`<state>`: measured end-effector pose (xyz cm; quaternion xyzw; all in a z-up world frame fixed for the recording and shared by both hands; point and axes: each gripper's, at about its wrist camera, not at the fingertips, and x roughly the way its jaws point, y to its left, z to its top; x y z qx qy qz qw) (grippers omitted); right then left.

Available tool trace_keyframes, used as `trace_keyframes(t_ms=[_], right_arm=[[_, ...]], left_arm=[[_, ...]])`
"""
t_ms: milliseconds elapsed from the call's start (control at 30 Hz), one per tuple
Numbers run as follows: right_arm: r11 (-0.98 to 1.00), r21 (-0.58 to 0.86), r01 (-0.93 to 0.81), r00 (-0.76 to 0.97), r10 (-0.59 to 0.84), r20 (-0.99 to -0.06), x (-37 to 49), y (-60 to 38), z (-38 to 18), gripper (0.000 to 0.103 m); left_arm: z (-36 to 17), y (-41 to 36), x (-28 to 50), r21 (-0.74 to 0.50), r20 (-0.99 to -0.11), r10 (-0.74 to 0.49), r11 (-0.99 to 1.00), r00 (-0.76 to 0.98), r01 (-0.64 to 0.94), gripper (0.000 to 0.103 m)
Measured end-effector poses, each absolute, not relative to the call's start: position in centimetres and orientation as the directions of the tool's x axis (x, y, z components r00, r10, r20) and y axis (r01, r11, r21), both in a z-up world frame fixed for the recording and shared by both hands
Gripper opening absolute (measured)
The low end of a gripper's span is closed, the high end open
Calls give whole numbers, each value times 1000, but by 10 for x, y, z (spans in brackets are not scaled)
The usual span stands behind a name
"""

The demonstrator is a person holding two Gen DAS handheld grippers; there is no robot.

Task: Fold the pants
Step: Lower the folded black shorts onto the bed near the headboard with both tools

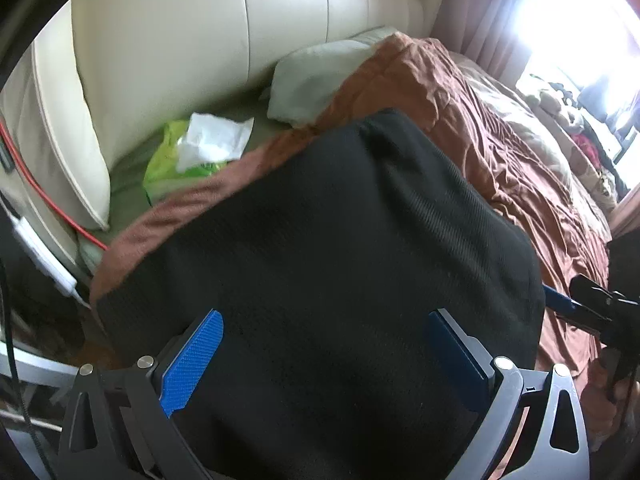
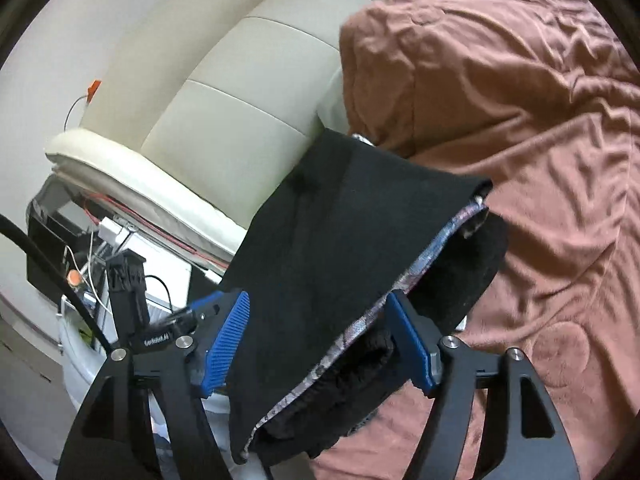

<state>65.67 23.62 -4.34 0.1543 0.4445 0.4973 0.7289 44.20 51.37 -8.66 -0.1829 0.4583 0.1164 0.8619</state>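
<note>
**Black pants lie folded at the bed's corner, both grippers spread wide**

A bed covered in a rumpled rust-brown satin bedspread fills the right of both views, backed by a cream padded leather headboard across the upper left. In the left wrist view, a pale grey-green pillow sits near top centre, and a lime-green plastic bag with white paper on it lies in the gap at centre left.

The black knit pants occupy the centre and bottom of the left wrist view, resting on the bedspread's near corner. In the right wrist view they show as stacked layers, a patterned grey inner band peeking out along the upper layer's edge. That suggests a fold already laid, placed at the corner probably because it is within easy reach.

The left gripper at lower centre has its blue ribbed pads spread as wide as they go, the cloth lying beneath rather than pinched. The right gripper, bottom centre of its own view, also stands apart; cloth lies between its pads, but neither pad appears to press on it. I judge both have let go.

The pants' nearest part is cut off by the bottom edge of both views. The window at upper right of the left wrist view is blown out, and the clutter beneath it is unreadable.
</note>
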Motion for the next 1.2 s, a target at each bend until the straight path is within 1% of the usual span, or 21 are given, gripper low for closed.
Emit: trace_keyframes(t_ms=[133,233,400,500,533,567,600,633,700,733,767,867,933,1033,1100,1200], right_arm=[[504,664,-552,124,837,-532,668,237,-59,70],[473,706,-527,99,859,-502,674,234,-67,70],[466,708,-531,68,856,-512,680,255,-79,70],[473,696,-541,100,857,-505,690,264,-79,70],[477,689,-545,117,857,-502,694,265,-77,69],[478,688,-546,129,859,-495,696,266,-77,64],[485,683,-546,148,859,-491,700,264,-74,58],[498,674,-545,172,854,-492,704,263,-70,55],[528,644,-554,239,842,-484,712,256,-56,43],[555,616,-559,284,826,-487,714,250,-48,40],[584,591,-556,326,808,-491,716,247,-41,36],[676,501,-540,460,736,-496,709,230,-21,36],[689,474,-548,495,724,-480,700,221,-10,36],[638,476,-605,444,767,-463,684,221,-4,36],[604,454,-655,392,785,-479,669,229,-4,36],[563,386,-730,339,790,-511,645,248,-7,36]], left_arm=[[-94,508,444,-189,-850,29,915,525,-357,103],[-96,502,440,-165,-847,49,923,530,-349,103],[-96,499,434,-163,-828,68,920,556,-356,102],[-95,496,430,-180,-806,71,917,588,-356,102],[-94,496,429,-184,-805,70,915,589,-360,100],[-94,496,429,-190,-801,67,914,595,-359,97],[-92,496,427,-199,-794,64,912,604,-359,97],[-90,497,426,-204,-791,64,910,608,-361,97],[-88,499,424,-230,-781,50,903,622,-362,94],[-86,500,424,-239,-775,46,902,630,-360,91],[-84,501,423,-246,-768,41,902,639,-354,90],[-81,500,423,-229,-765,56,907,641,-353,90],[-79,499,421,-238,-758,53,906,651,-351,90],[-74,496,418,-232,-745,69,905,663,-356,90],[-72,494,416,-228,-739,81,904,668,-362,89],[-73,490,416,-231,-745,75,904,663,-361,77]])
